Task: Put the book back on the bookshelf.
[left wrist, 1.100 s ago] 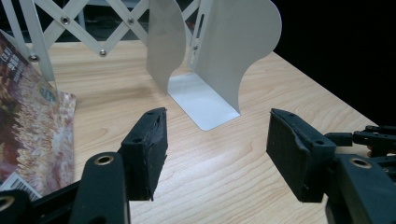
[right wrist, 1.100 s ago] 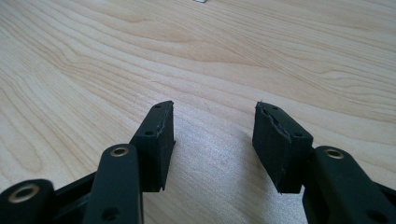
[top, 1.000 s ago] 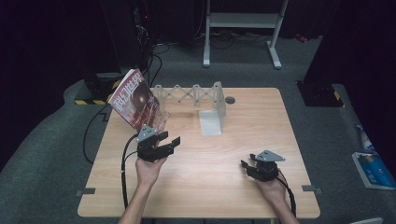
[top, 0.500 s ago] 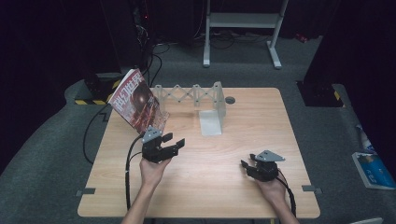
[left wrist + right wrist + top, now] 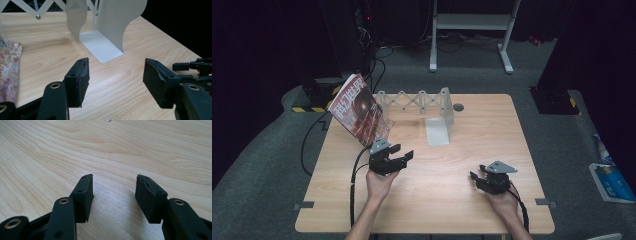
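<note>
On pale grained wooden table (image 5: 452, 200), glossy magazine (image 5: 359, 110), white curved bookend (image 5: 443, 120)

Bare table (image 5: 452, 175) between both grippers; bookend (image 5: 439, 125) and magazine (image 5: 359, 110) block the back

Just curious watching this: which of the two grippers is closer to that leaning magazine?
The left gripper, open and empty just below the magazine. The right gripper rests far across the table.
</note>
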A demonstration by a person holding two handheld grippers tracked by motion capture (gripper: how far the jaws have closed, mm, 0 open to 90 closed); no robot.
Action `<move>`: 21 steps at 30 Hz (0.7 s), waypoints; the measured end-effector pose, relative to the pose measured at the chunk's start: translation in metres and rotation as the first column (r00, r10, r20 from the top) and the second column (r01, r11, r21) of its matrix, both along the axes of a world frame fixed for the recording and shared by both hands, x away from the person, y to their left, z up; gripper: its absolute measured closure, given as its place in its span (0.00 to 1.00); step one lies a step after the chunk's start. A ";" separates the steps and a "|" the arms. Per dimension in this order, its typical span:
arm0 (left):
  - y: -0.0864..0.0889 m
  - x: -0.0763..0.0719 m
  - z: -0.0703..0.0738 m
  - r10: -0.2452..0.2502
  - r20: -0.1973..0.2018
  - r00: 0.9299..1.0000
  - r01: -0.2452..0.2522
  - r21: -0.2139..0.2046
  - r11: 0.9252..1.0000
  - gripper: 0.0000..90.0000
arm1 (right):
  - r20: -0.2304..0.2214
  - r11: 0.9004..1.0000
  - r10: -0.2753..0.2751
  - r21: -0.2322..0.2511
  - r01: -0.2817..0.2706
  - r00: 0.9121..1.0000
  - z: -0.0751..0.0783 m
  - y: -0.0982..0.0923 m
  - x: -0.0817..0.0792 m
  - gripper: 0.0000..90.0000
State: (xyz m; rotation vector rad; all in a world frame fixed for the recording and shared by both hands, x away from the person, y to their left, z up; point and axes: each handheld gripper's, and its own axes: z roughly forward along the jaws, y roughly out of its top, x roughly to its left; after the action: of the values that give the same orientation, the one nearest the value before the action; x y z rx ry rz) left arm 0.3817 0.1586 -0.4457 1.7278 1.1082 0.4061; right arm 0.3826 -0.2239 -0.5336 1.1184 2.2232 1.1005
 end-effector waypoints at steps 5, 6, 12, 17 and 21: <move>-0.003 0.001 -0.002 -0.004 -0.001 1.000 0.004 0.013 1.000 0.42 | 0.000 1.000 0.000 0.000 0.000 1.000 0.000 0.000 0.000 0.54; -0.004 0.001 -0.003 -0.004 -0.003 1.000 0.004 0.015 1.000 0.42 | 0.000 1.000 0.000 0.000 0.000 1.000 0.000 0.000 0.000 0.54; -0.008 0.004 -0.008 -0.008 -0.012 1.000 0.008 0.027 1.000 0.42 | 0.000 1.000 0.000 -0.001 0.000 1.000 0.000 0.000 0.000 0.54; -0.011 0.006 -0.012 -0.009 -0.019 1.000 0.010 0.031 0.999 0.42 | 0.000 1.000 0.000 0.000 0.000 1.000 0.000 0.000 0.000 0.54; -0.013 0.007 -0.015 -0.010 -0.025 1.000 0.010 0.031 0.999 0.43 | 0.000 1.000 0.000 0.000 0.000 1.000 0.000 0.000 0.000 0.54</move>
State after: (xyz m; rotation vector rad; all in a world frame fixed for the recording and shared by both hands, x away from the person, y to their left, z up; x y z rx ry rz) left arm 0.3890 0.1456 -0.4602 1.7695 1.1155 0.3990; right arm 0.3826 -0.2239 -0.5336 1.1187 2.2235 1.1007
